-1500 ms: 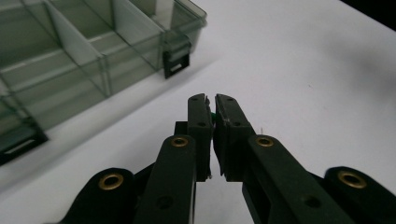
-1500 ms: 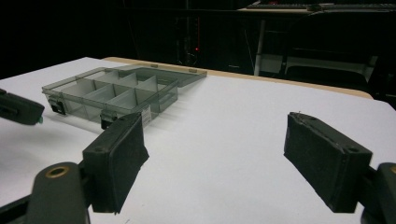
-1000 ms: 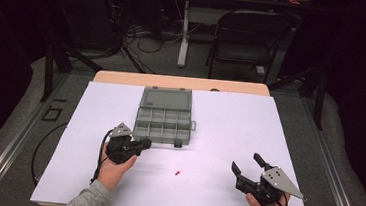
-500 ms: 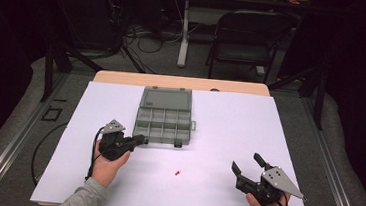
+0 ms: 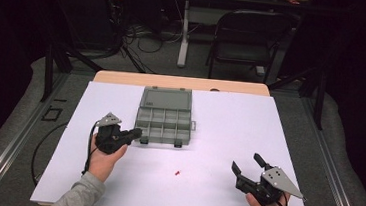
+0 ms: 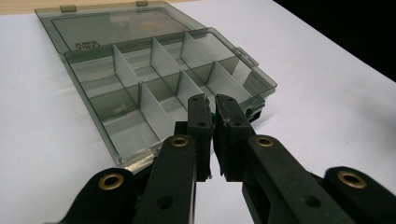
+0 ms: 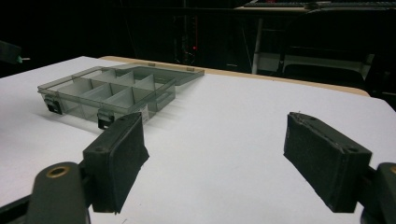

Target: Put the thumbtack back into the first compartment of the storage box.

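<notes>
Left tool (image 6: 210, 109), pinching a small green piece (image 6: 212, 115), is lifting toward the open box (image 6: 154, 74) while right tool (image 7: 215, 163) is gaping idle.

One compartment box (image 5: 163, 119), one red piece (image 5: 177, 173), two grippers (image 5: 133, 135)

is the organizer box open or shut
Open. The box has its clear lid folded flat back on the table, and the left gripper view shows the divided compartments uncovered.

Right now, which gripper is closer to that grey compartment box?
Left. The left gripper sits at the compartment box's near left corner; the right gripper rests far off toward the table's near right edge.
</notes>
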The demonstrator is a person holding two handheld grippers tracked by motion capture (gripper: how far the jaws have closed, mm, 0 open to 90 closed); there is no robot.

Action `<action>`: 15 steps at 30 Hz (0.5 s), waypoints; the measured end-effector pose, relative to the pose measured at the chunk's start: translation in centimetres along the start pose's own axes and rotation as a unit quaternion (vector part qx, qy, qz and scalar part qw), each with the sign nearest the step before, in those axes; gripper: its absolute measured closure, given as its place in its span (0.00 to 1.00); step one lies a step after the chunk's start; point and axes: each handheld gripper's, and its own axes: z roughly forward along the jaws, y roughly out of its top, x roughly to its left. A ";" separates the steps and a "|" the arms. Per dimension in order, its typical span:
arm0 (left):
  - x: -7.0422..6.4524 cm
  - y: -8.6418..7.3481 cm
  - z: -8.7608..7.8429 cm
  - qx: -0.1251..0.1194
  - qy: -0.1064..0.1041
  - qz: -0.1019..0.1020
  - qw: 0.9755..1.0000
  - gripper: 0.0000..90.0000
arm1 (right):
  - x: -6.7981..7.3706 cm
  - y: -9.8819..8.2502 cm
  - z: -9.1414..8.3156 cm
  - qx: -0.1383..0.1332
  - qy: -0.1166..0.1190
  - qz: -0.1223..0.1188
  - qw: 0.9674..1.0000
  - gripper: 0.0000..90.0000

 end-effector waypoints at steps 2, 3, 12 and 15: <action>0.3 0.6 -0.1 0.000 -0.002 -0.002 1.000 0.95 | 0.0 0.0 0.0 -0.003 -0.001 -0.001 1.000 0.22; 0.4 0.9 -0.2 0.001 0.001 0.001 1.000 0.95 | 0.0 0.0 0.0 -0.002 -0.001 -0.001 1.000 0.22; 1.6 3.1 0.2 0.011 0.021 -0.001 1.000 0.95 | 0.0 0.0 0.0 -0.001 0.000 0.000 1.000 0.22; 1.8 3.7 0.4 0.016 0.027 0.001 1.000 0.95 | 0.0 0.0 0.1 -0.001 0.000 -0.001 1.000 0.22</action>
